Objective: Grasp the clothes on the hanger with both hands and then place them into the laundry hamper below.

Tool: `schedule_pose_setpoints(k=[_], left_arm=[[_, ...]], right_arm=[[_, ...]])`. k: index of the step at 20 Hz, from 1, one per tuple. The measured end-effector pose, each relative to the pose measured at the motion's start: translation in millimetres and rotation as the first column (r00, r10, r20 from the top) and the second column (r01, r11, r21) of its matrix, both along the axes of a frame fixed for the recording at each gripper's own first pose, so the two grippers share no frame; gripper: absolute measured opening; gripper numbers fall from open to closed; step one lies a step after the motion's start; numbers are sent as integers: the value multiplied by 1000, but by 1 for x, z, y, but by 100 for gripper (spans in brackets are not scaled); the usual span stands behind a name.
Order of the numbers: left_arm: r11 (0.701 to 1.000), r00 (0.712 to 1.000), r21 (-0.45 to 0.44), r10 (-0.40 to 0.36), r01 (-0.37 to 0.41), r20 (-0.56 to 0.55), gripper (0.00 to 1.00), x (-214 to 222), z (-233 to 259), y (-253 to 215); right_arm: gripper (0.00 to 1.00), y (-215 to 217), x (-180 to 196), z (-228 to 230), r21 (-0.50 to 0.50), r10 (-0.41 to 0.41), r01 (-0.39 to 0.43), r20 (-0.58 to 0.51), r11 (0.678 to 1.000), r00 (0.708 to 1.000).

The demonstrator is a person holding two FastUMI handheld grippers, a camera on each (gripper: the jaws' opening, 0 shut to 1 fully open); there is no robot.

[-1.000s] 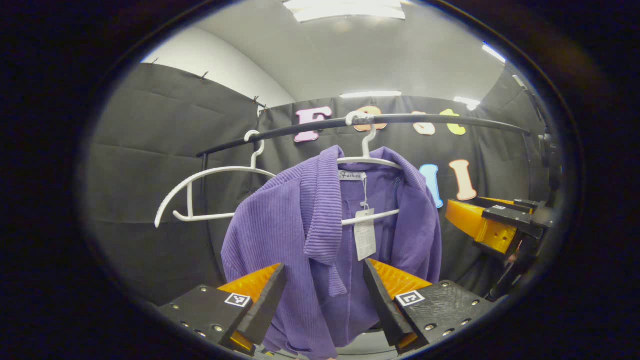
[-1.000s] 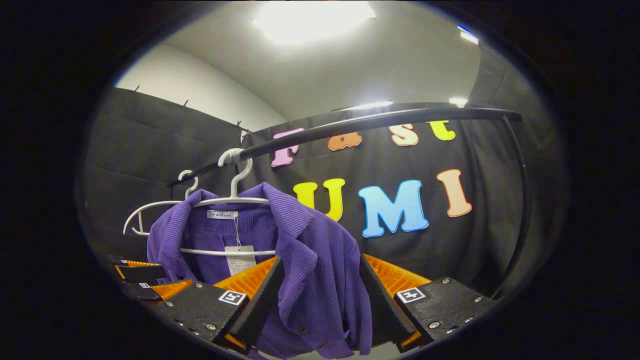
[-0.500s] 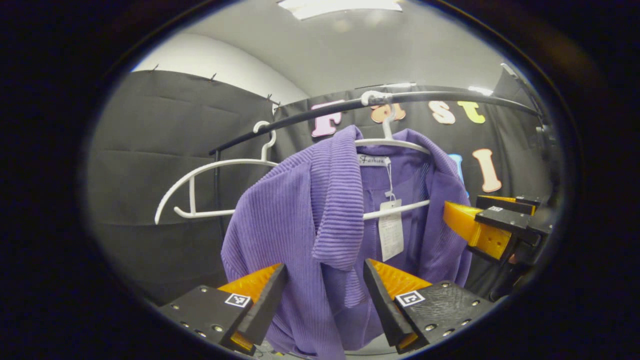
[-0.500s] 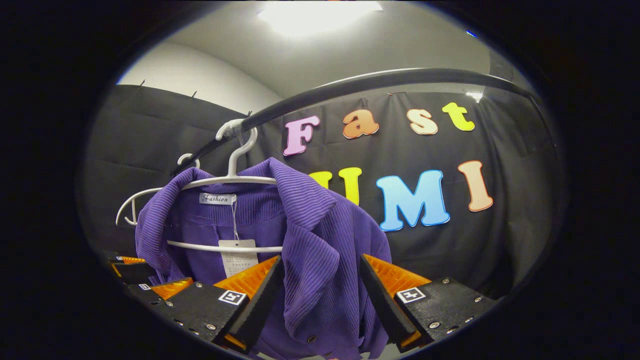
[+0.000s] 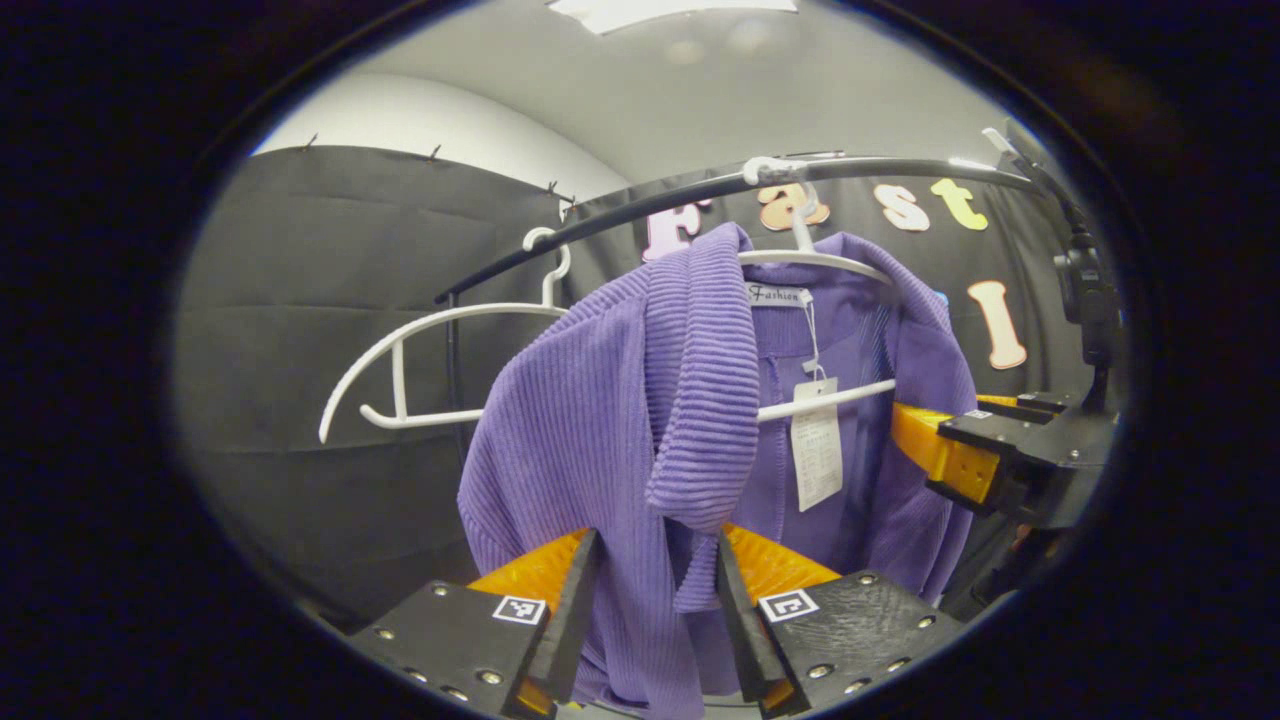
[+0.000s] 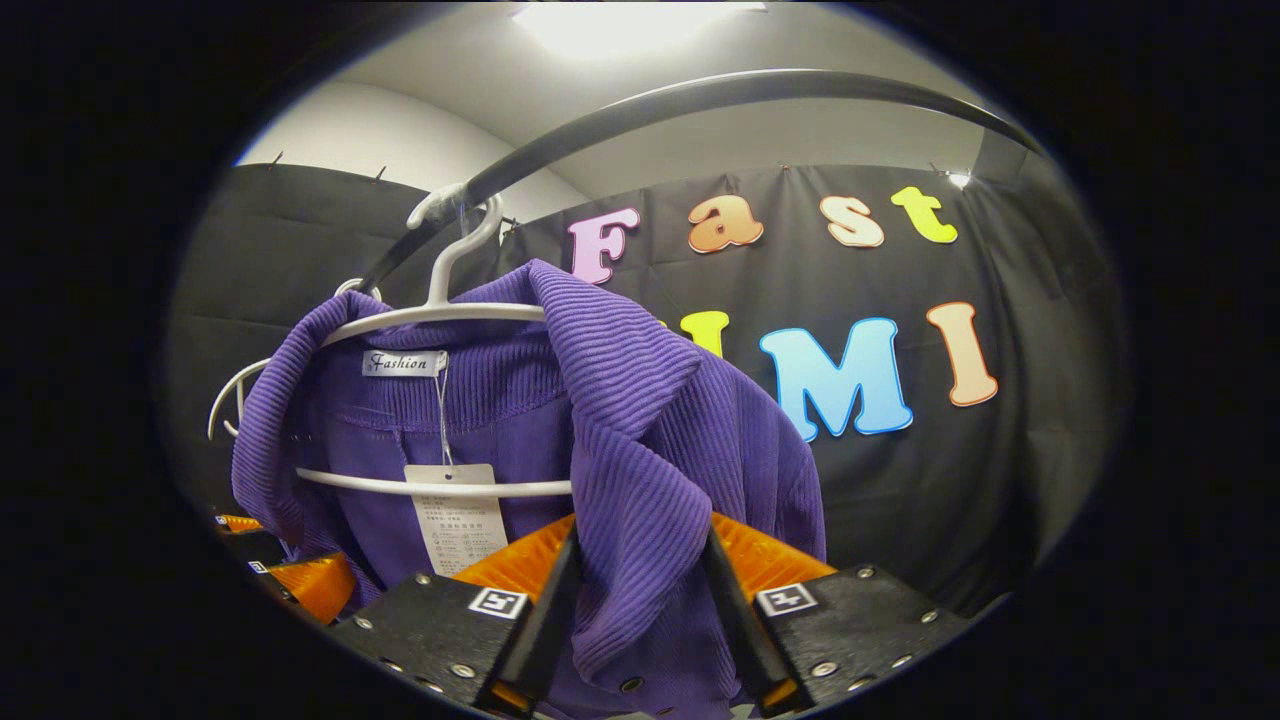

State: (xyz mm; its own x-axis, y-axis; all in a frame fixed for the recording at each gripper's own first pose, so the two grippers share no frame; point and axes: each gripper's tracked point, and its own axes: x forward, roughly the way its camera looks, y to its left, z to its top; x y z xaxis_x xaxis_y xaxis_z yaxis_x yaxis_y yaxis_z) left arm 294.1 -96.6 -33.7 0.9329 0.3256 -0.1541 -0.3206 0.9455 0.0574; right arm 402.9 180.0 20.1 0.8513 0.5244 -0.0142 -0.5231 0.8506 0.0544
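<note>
Left tongs (image 5: 650, 600) and right tongs (image 6: 635, 590) each straddle a front panel of the purple ribbed-knit cardigan (image 5: 600, 430), fingers narrowed around the fabric; full clamping cannot be confirmed. The cardigan hangs on a white plastic hanger (image 6: 440, 310) from the black metal rail (image 5: 620, 210). The left gripper view adds an empty white hanger (image 5: 400, 350).
</note>
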Motion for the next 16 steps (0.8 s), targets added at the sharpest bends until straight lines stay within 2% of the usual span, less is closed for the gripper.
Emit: schedule_pose_setpoints(k=[1,3,4,5,6,7,8,9,10,12,13,16], left_arm=[[1000,1000,8,15,-15,-7,62,-1,0,4],[999,999,19,41,-41,-6,41,-4,1,10],[999,999,9,36,-36,3,30,-6,3,10],[1000,1000,-5,21,-21,16,20,-5,5,7],[1000,1000,-12,8,-8,28,10,-6,9,5],[1000,999,-18,-10,11,43,9,-8,13,3],[1000,998,-16,-15,16,59,0,-11,20,3],[1000,997,-12,-15,16,72,5,-17,27,5],[1000,997,-10,-26,27,78,5,-20,33,5],[999,995,2,-34,34,92,0,-27,46,9],[999,994,8,-36,36,100,5,-31,52,11],[1000,993,9,-21,20,112,5,-43,67,23]], right_arm=[[56,1,-1,0,2,6,-6,-3,1000,1000],[30,-2,0,3,6,5,-5,6,1000,1000],[13,-7,1,6,6,-6,6,23,1000,1000],[8,-7,-1,10,7,-1,1,43,1000,999],[6,-9,-2,15,11,1,-2,64,1000,998],[5,-13,-3,22,14,-7,5,93,1000,996],[5,-19,-4,31,17,-20,18,131,1000,991],[4,-24,-5,40,14,-35,33,169,999,985],[4,-29,-6,48,7,-49,49,202,999,978],[4,-35,-11,65,-5,-62,66,262,998,963],[4,-38,-11,71,-13,-69,75,287,997,956],[4,-47,-12,90,-14,-99,110,344,994,934]])
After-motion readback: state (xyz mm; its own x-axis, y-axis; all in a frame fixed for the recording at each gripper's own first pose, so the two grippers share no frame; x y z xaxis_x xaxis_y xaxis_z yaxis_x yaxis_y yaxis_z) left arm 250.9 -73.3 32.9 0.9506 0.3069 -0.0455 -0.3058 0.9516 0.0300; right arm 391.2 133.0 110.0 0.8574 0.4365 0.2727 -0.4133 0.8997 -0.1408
